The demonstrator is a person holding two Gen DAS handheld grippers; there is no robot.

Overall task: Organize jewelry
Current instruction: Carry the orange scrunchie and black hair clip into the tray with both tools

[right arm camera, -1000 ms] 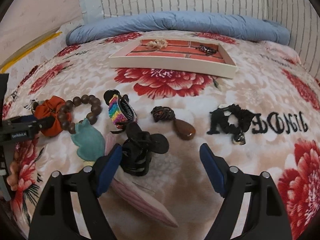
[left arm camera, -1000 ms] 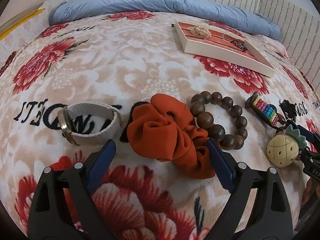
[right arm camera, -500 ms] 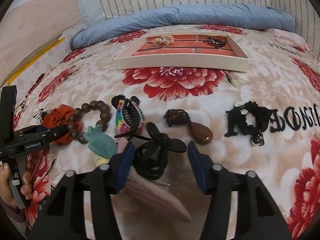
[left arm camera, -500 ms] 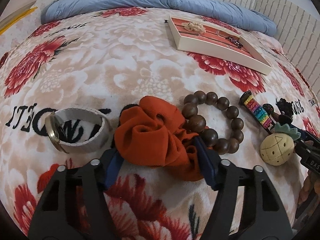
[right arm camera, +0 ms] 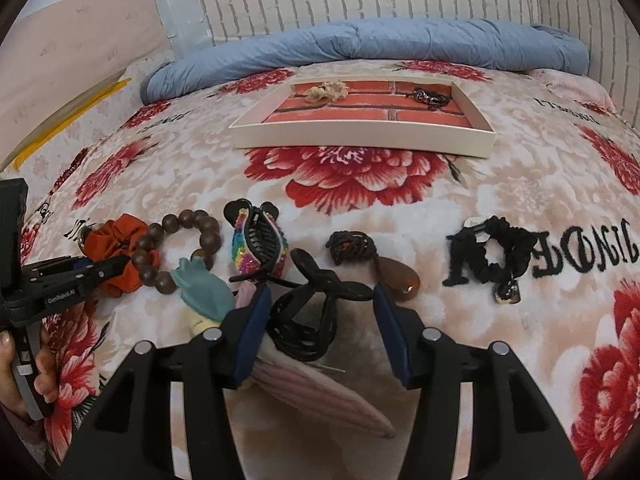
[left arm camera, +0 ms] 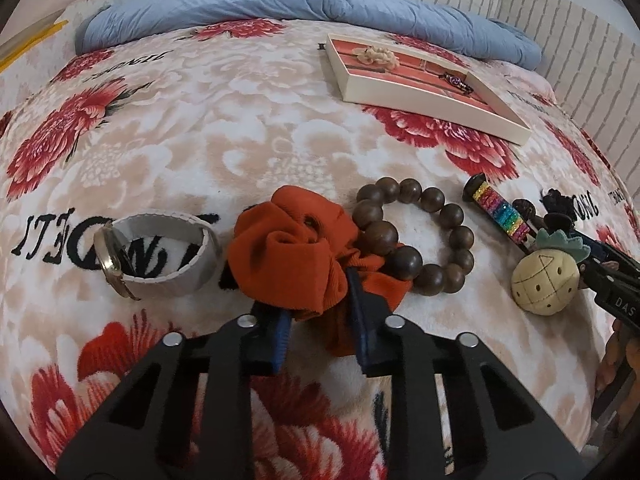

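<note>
You are working over a bed with a flowery blanket [left arm camera: 248,128], and a white tray [right arm camera: 360,140] sits far back near the blue quilt [right arm camera: 360,44]. Your left gripper [left arm camera: 318,304] has just squeezed in and now pinches the orange scrunchie [left arm camera: 292,252], which touches the brown bead bracelet [left arm camera: 416,236]. Your right gripper [right arm camera: 318,312] has its fingers on both sides of the black hair claw [right arm camera: 308,316]. The left pad touches it, but the right pad stands apart, so it is not gripped.

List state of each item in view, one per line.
left gripper: just closed, pinching orange scrunchie
right gripper: half closed around black claw clip; contact unclear
rainbow claw clip: shut, on blanket
tray: open, two pieces inside
</note>
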